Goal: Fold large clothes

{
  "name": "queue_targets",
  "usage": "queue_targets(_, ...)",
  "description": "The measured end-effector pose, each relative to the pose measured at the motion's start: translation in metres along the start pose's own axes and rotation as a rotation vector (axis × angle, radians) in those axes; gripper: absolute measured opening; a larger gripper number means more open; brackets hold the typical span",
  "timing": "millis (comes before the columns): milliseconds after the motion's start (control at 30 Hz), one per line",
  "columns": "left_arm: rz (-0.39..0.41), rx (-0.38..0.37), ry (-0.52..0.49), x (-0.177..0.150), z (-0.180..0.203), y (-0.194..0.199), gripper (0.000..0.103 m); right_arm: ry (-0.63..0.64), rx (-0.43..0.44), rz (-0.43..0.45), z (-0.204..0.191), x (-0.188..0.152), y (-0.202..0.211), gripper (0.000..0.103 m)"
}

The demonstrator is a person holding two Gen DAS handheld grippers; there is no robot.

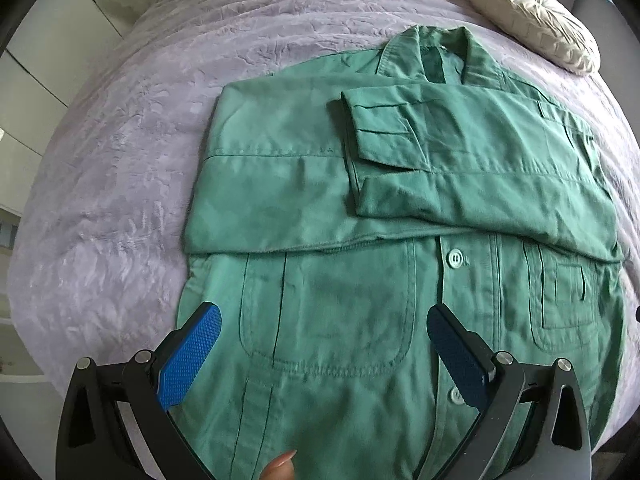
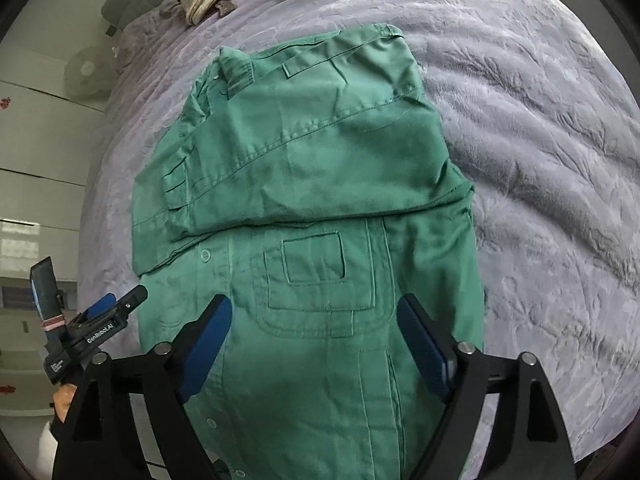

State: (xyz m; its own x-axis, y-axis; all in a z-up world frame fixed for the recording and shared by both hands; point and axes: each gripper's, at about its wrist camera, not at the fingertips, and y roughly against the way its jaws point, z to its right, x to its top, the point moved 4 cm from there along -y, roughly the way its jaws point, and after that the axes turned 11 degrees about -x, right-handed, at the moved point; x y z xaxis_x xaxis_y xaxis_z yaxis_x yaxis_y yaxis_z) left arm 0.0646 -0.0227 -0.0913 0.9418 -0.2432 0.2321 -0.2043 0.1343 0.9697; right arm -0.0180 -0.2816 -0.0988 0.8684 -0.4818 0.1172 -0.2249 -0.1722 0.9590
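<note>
Spread wide and holding nothing, left gripper (image 1: 324, 316) and right gripper (image 2: 314, 306) above the near lower front of a green jacket (image 1: 400, 208), flat on a purple bedspread (image 1: 120, 160), sleeves folded across the chest farther ahead.

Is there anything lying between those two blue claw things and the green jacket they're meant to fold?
Nothing visible. The left gripper and right gripper hang over the green jacket with jaws open; only fabric shows between them. The cushion lies beyond the collar.
</note>
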Motion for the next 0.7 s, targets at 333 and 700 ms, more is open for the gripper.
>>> queue_targets(333,-0.052,-0.007,0.018,-0.024,0.008,0.008,0.103,-0.006,0.112,-0.054,-0.001,-0.017,0.002,0.103)
queue_targets(700,-0.078,0.037,0.048,-0.05,0.001,0.018,0.103,-0.005,0.168,-0.088,-0.001,-0.031,-0.013,0.103)
